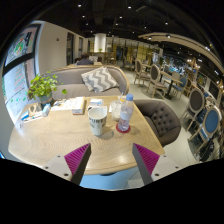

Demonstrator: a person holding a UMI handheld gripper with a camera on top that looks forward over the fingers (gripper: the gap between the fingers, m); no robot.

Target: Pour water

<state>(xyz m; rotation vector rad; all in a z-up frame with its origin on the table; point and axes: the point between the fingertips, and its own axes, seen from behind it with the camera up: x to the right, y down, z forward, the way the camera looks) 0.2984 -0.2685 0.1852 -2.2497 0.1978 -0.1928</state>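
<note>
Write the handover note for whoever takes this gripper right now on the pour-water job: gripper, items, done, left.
Gripper: open, holding nothing, fingers apart above the near part of the round table.
Water bottle: upright beyond the fingers, beside the cup.
Done: nothing visible; bottle not grasped.
Left: move forward, grip the bottle, pour into the cup. Whether the cap is on cannot be seen.

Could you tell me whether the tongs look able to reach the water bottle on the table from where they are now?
Probably yes: the tongs are open, the water bottle stands beyond them beside the cup, with bare table between.
</note>
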